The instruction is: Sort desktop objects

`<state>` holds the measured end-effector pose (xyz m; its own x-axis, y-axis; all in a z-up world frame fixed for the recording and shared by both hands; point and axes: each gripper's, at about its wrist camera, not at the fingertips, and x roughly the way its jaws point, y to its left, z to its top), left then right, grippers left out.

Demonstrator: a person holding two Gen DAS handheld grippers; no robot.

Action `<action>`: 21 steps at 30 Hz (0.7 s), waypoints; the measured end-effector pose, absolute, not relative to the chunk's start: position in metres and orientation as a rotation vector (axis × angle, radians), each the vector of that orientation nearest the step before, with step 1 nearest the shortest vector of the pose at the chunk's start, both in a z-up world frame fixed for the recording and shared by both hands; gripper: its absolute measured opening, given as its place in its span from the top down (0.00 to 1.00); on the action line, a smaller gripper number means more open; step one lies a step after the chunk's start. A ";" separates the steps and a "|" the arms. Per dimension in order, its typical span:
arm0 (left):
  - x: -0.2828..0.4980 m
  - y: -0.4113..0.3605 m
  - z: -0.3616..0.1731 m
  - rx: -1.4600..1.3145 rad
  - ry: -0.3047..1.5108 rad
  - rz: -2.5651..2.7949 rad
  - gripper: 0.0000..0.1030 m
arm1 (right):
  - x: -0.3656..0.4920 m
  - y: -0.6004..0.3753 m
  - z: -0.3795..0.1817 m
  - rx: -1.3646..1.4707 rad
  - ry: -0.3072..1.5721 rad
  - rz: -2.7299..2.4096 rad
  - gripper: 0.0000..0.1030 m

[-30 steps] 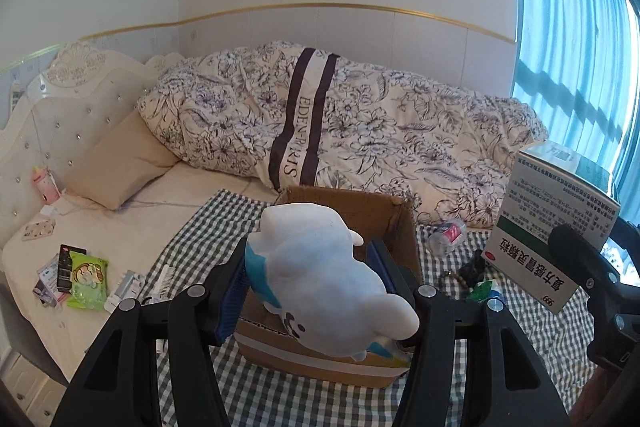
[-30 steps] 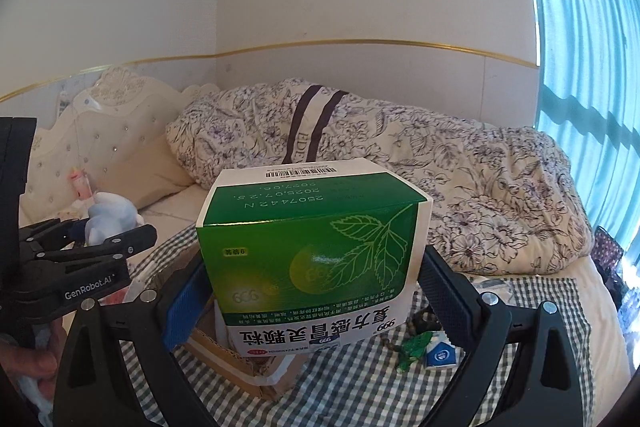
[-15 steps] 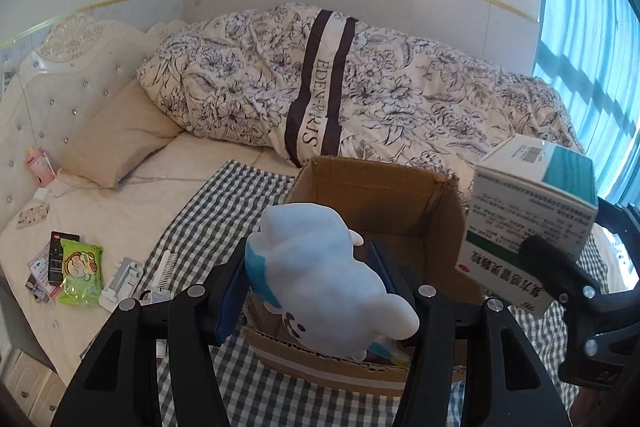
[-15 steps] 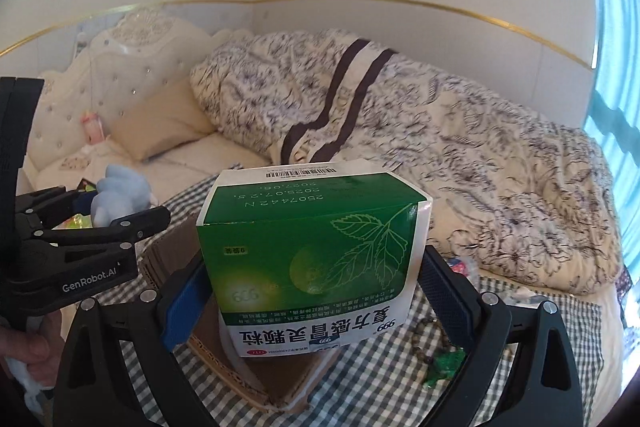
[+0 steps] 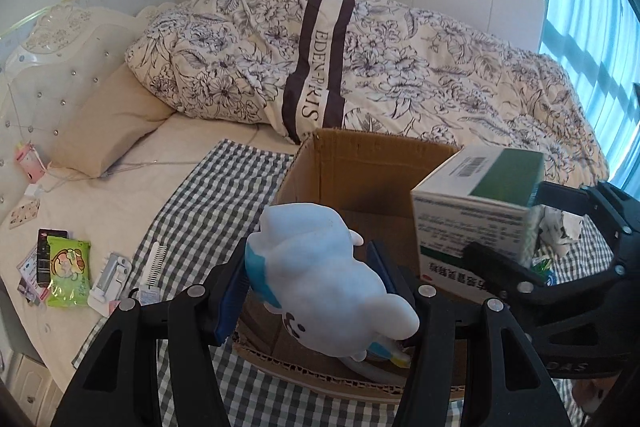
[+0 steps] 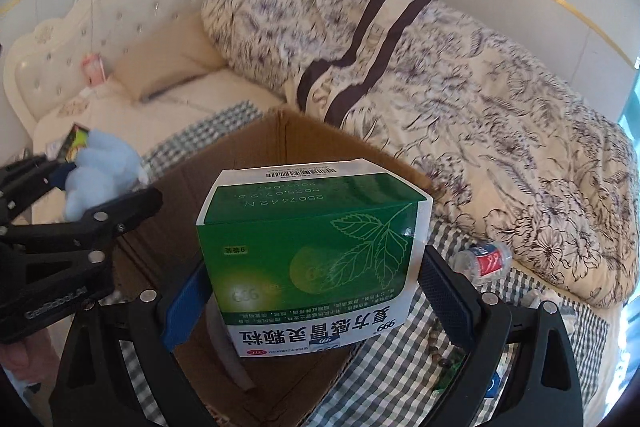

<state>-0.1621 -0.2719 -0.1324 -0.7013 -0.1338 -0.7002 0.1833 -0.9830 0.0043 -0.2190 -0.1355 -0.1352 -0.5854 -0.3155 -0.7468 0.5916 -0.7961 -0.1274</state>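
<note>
Two claws loaded above open brown cardboard box (image 5: 360, 163) on grey-white checked cloth (image 5: 208, 203) spread over bed. Left claw (image 5: 314, 287) clamps pale-blue plush toy (image 5: 320, 267) between blue pads, over box's near-left edge. Right claw (image 6: 316, 287) grips green-and-white medicine carton (image 6: 316, 251), upside-down print, over box interior. Small clear bottle with red label (image 6: 482, 261) lies on cloth right of box. Green snack packet (image 5: 66, 267) and white comb (image 5: 154, 263) rest left, on bed.

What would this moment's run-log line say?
left gripper: shut on plush | right gripper: shut on medicine box | both over carton
</note>
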 end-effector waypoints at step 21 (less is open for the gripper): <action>-0.186 -0.266 -0.162 1.253 0.093 -2.715 0.43 | -0.219 -0.158 -0.172 1.000 0.710 -2.272 0.05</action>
<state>-0.1859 -0.2657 -0.1620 -0.6399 -0.1097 -0.7606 0.1617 -0.9868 0.0063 -0.2192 -0.1576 -0.1724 -0.5704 -0.2700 -0.7757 0.6637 -0.7079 -0.2417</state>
